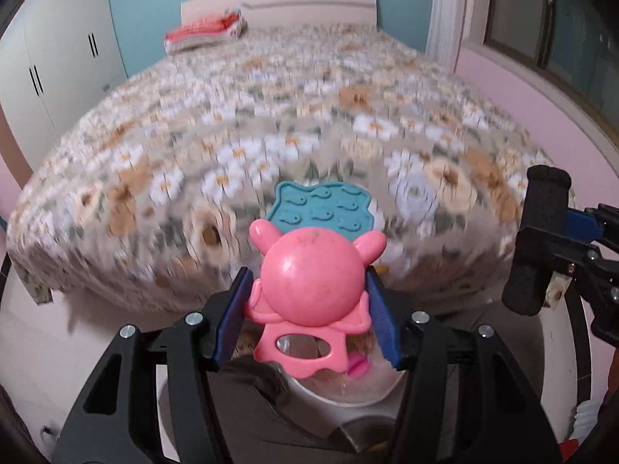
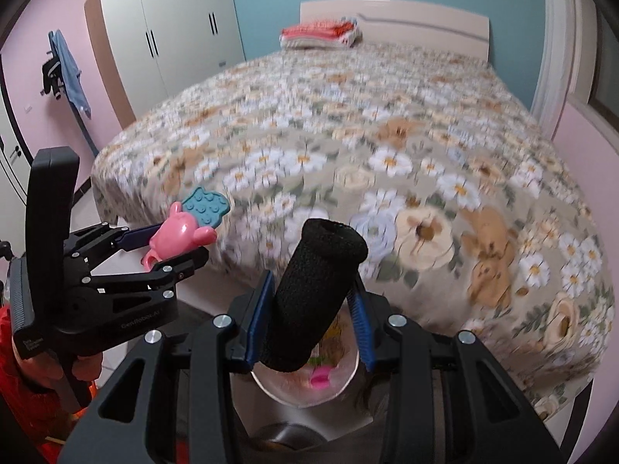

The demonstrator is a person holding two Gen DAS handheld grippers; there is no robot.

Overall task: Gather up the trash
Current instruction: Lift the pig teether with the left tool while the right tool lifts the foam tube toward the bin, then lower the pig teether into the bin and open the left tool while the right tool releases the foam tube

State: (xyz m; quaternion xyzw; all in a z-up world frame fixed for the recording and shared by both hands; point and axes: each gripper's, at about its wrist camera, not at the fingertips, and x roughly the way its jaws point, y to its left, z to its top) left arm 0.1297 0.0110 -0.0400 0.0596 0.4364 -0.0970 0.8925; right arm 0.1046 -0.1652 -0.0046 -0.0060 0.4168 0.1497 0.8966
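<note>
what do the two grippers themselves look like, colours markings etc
Both match: the left gripper and right gripper have matte black angular linkage arms with cut-outs, silver round bolt heads and blue finger pads. The left's body carries faint grey lettering. A red-orange sleeve shows behind it.

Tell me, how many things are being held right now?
2: a pink toy with a blue textured part in the left gripper, and a black foam tube in the right gripper.
</note>
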